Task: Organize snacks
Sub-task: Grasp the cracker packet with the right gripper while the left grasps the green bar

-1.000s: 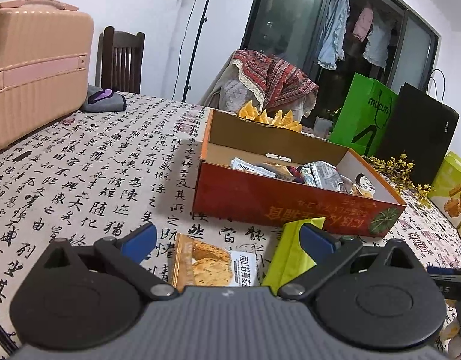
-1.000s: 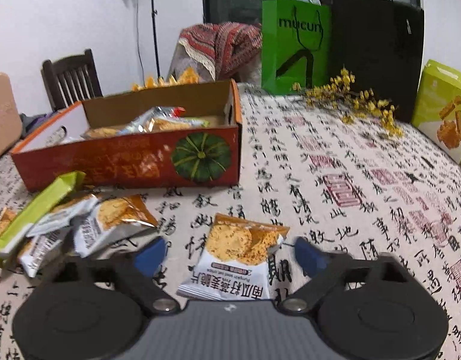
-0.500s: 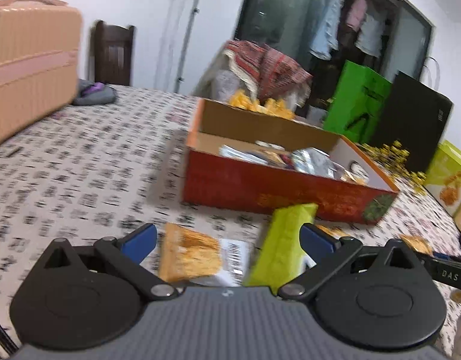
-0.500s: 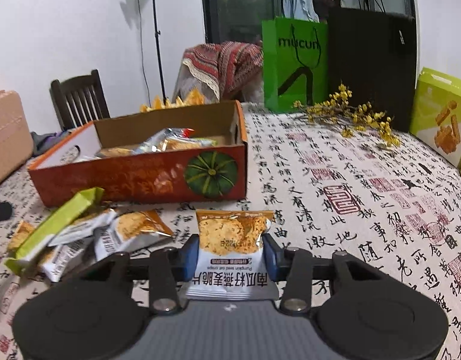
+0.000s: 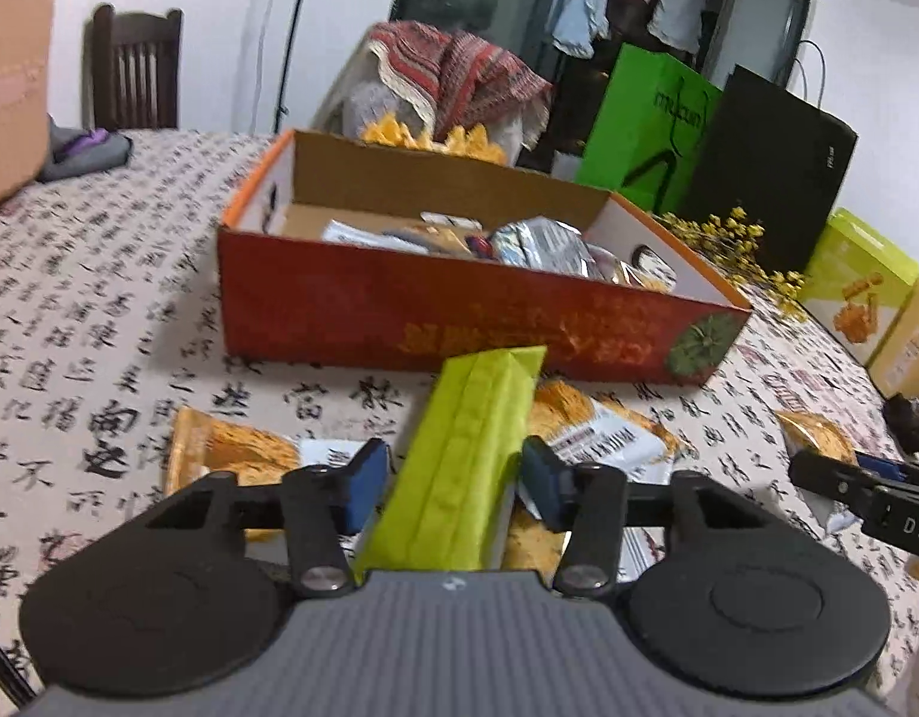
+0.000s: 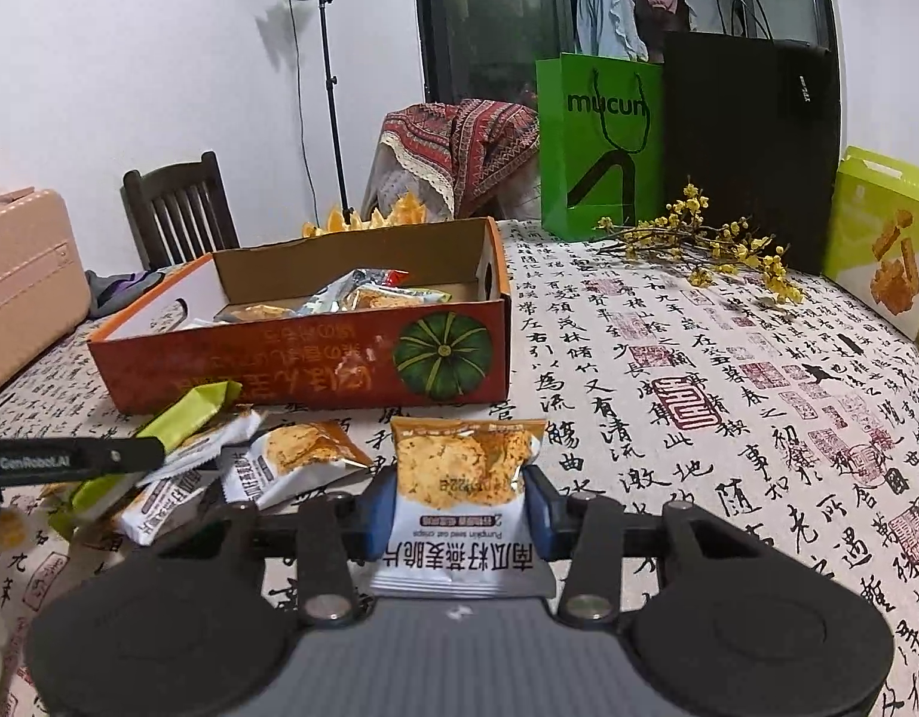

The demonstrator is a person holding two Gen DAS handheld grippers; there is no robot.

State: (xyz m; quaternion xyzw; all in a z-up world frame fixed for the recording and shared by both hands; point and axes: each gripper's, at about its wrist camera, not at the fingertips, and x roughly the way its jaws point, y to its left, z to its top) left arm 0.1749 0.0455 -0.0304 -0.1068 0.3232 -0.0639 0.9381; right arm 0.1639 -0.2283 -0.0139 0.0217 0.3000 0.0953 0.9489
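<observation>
An open orange cardboard box point(image 5: 477, 316) point(image 6: 292, 370) with several snack packets inside stands on the table. My left gripper point(image 5: 456, 481) has closed in around a long green snack bar point(image 5: 465, 466); its blue pads stand right beside the bar's sides. My right gripper point(image 6: 459, 502) is shut on a white-and-orange crisps packet point(image 6: 459, 490) and holds it above the table. Several more crisps packets point(image 6: 292, 460) point(image 5: 232, 454) lie in front of the box.
A green paper bag point(image 6: 597, 143), a black bag point(image 6: 752, 143), yellow flower sprigs point(image 6: 704, 245) and a lime snack carton point(image 6: 884, 251) stand at the back right. A pink suitcase point(image 6: 23, 293) sits at the left. A chair point(image 6: 172, 209) stands behind.
My left gripper moved right over the green bar and its jaws closed in around it. My right gripper shut on the crisps packet and lifted it off the table.
</observation>
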